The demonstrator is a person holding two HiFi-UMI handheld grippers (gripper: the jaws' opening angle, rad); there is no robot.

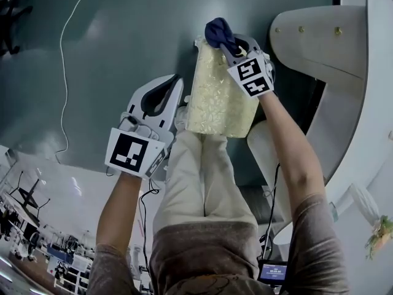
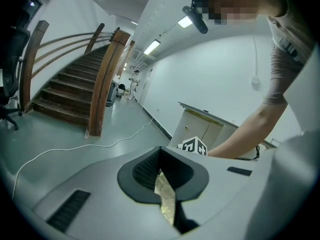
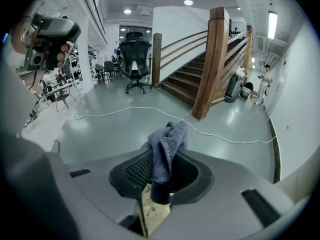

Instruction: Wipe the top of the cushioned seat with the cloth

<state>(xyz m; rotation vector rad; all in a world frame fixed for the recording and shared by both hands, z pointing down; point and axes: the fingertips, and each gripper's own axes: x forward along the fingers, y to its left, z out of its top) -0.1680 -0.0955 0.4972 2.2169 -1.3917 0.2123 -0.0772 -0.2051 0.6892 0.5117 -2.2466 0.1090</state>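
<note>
Loosely crumpled dark-blue cloth (image 3: 167, 146)

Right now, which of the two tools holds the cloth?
The right tool, over the seat: the blue cloth is pinched in it. The left tool is shut on nothing.

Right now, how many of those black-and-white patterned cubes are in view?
2. One cube rides on the left gripper beside the cushioned seat; the other cube on the right gripper, which holds the blue cloth at the seat's far end. None seems hidden.
</note>
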